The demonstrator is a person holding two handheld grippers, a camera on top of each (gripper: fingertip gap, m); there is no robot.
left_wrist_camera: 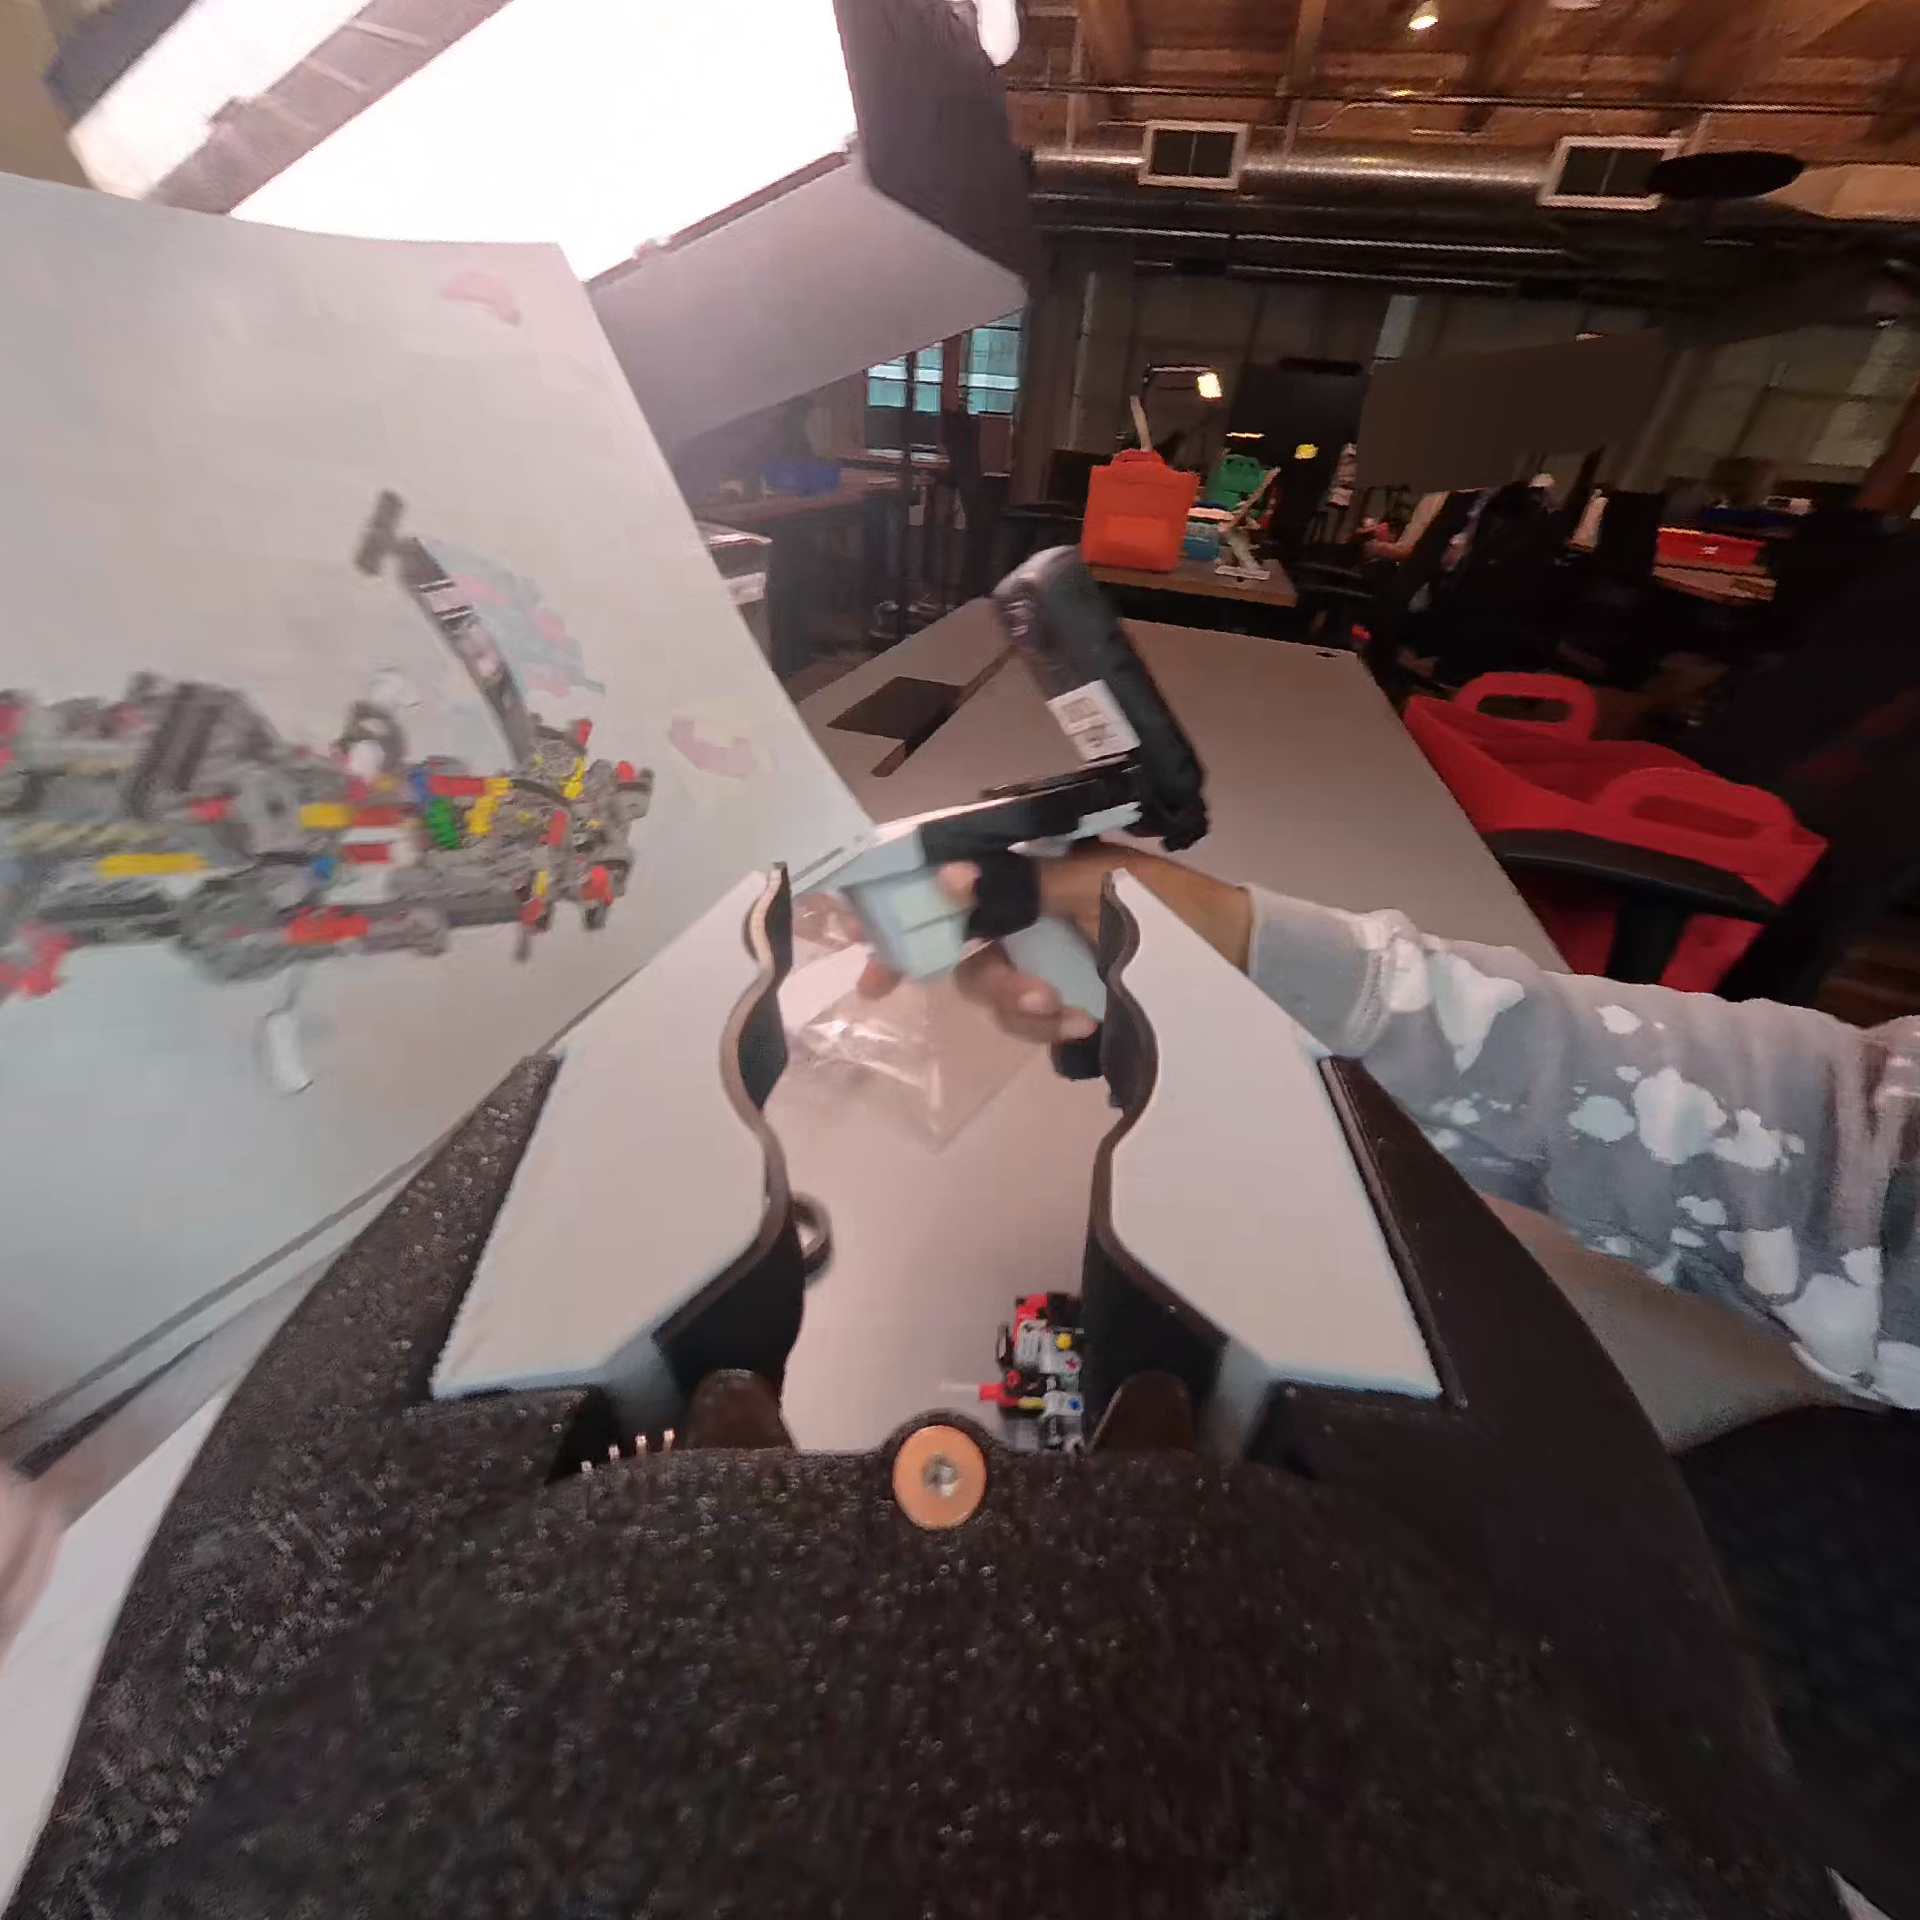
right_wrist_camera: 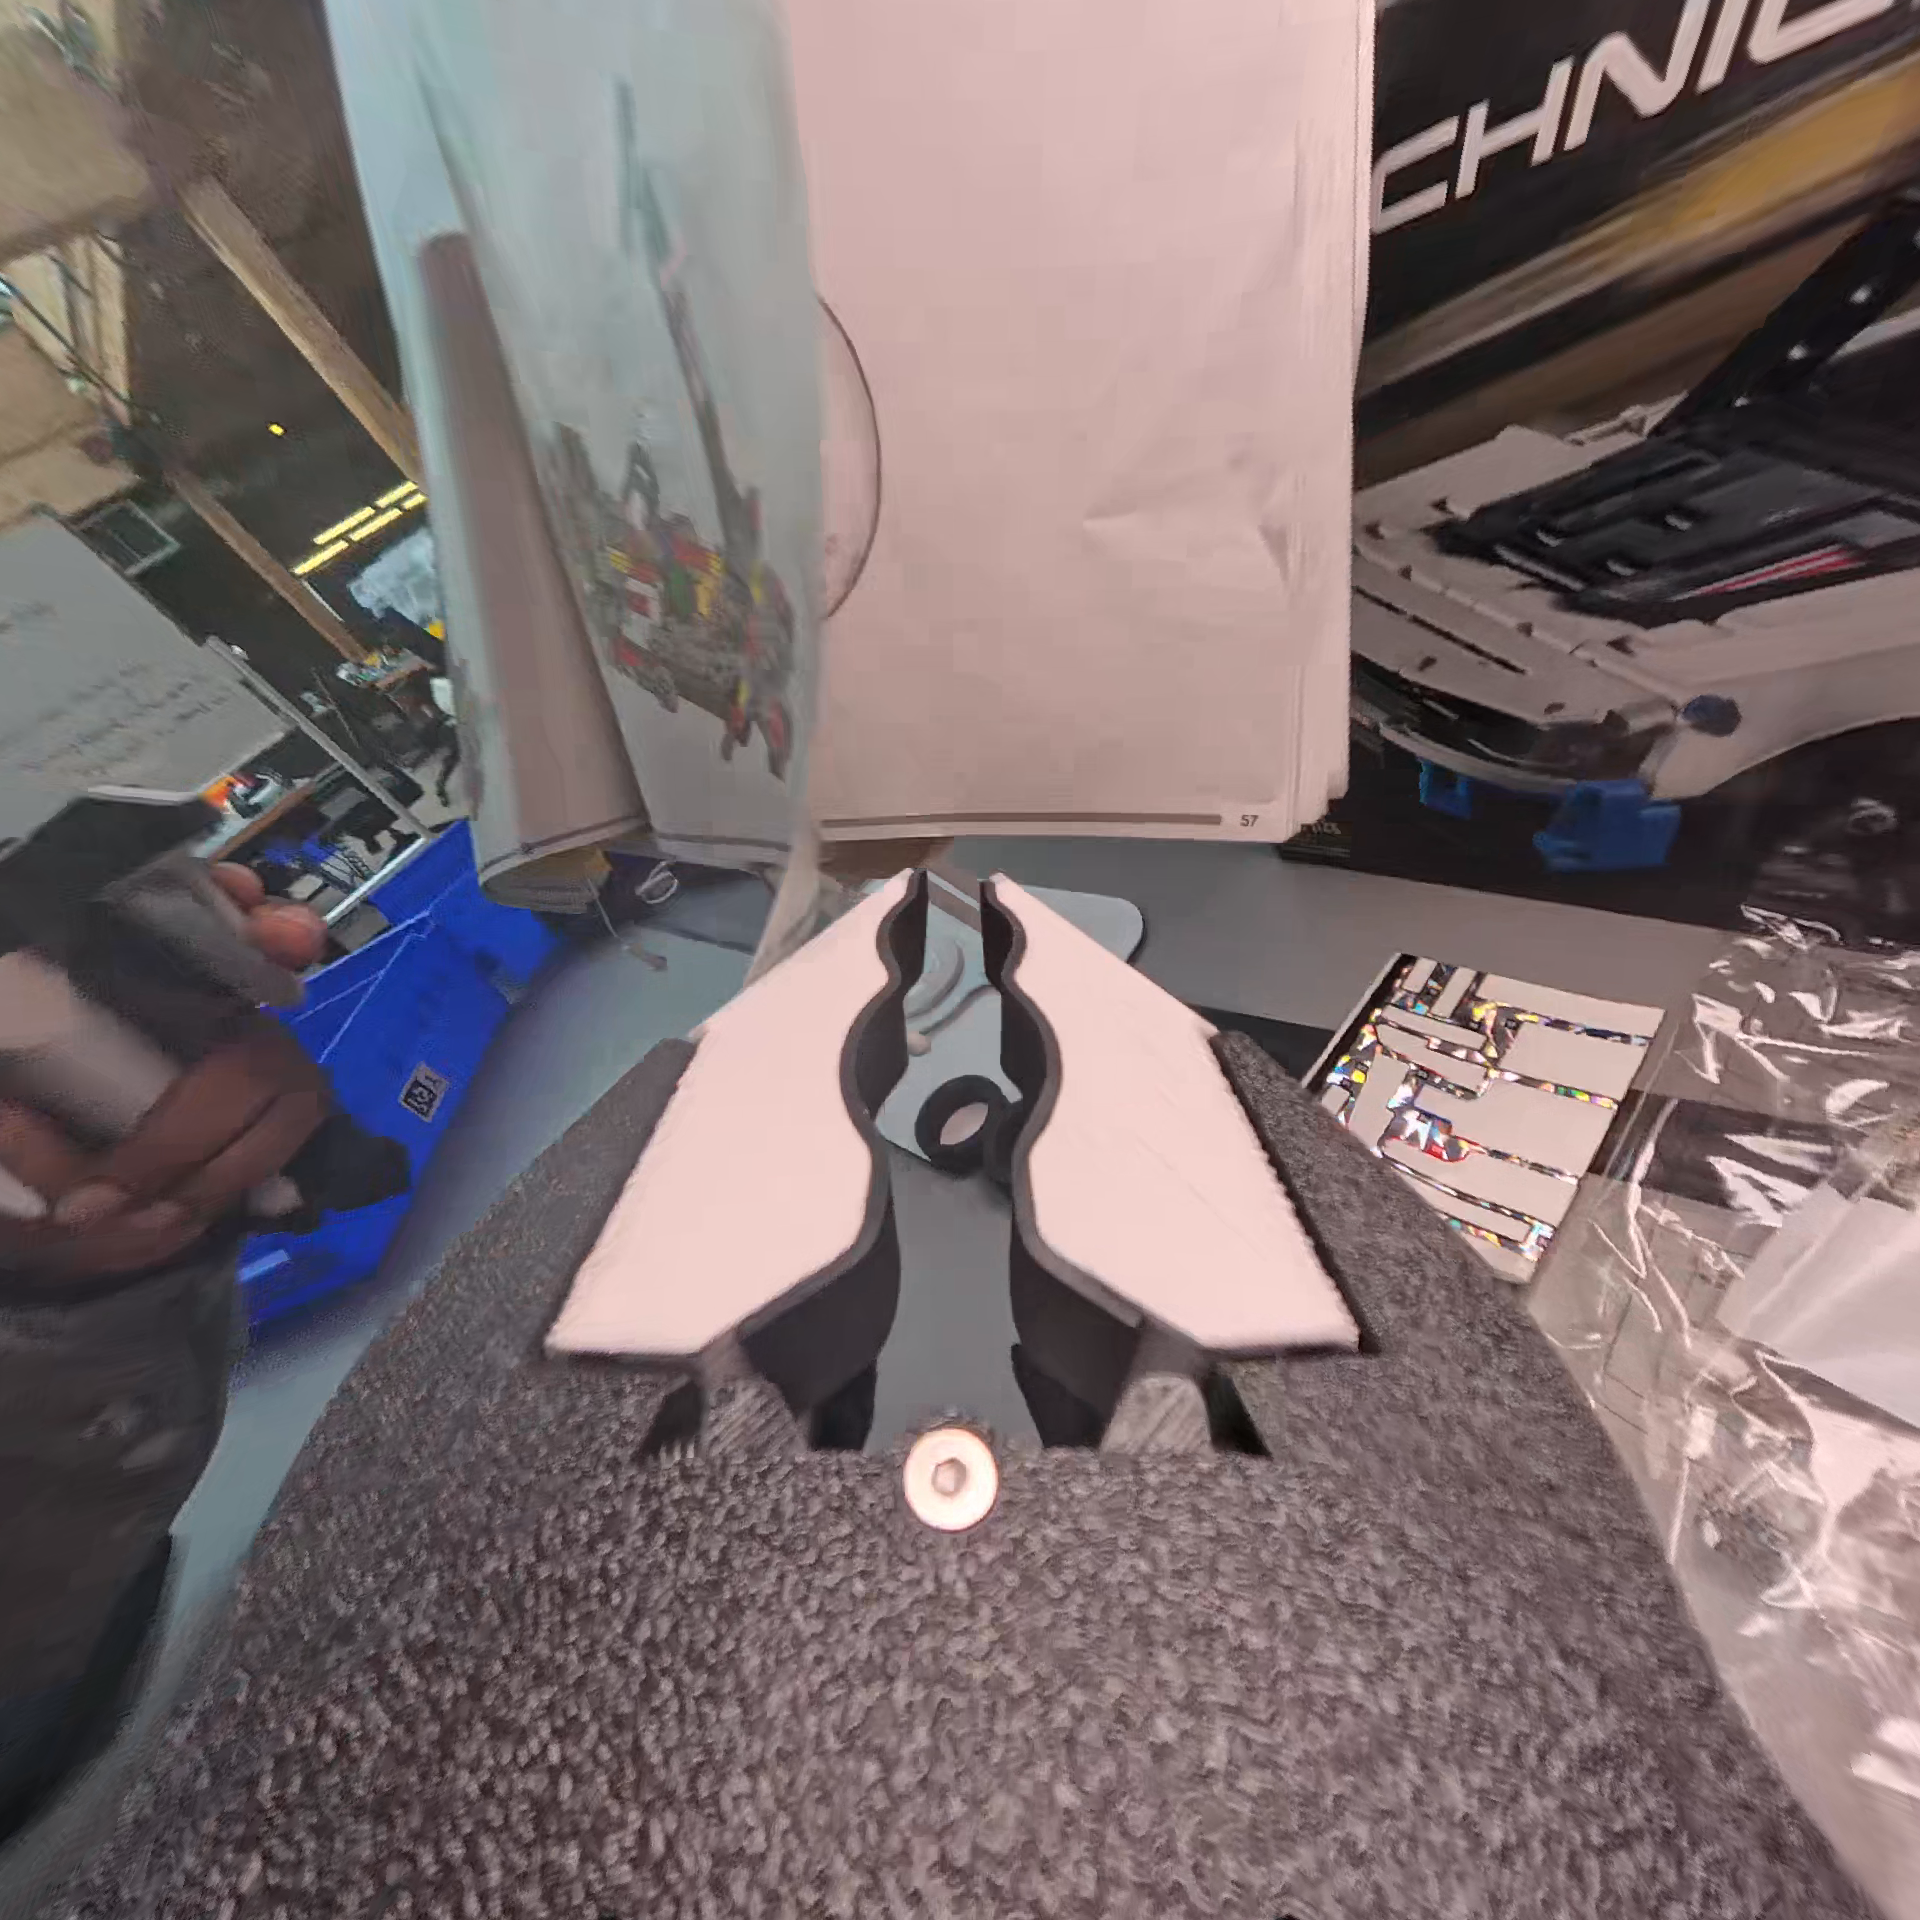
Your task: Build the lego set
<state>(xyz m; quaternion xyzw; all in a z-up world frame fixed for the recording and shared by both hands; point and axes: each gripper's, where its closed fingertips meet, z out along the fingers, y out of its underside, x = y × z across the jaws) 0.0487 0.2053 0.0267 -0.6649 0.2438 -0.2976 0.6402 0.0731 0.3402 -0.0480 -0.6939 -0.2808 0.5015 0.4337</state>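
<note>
The instruction booklet [right_wrist_camera: 1091, 468] stands open on a stand at the back of the table. One of its pages [right_wrist_camera: 623, 468], printed with the coloured model, stands lifted and curled; it fills the left of the left wrist view [left_wrist_camera: 312, 623]. My right gripper [right_wrist_camera: 953, 883] has its jaws almost together with nothing between them, its left finger against that page's lower edge. It also shows in the left wrist view [left_wrist_camera: 883, 904] at the page's corner. My left gripper [left_wrist_camera: 945, 894] is wide open and empty. A small part-built lego model [left_wrist_camera: 1039, 1361] lies on the table below it.
The lego box [right_wrist_camera: 1642, 416] stands at the back right, with a shiny sticker sheet [right_wrist_camera: 1486, 1101] and clear plastic bags [right_wrist_camera: 1766, 1247] in front. A small black ring [right_wrist_camera: 961, 1127] lies on the stand's base. A blue bin [right_wrist_camera: 416, 1018] is left. Red bags [left_wrist_camera: 1610, 810] stand beyond the table.
</note>
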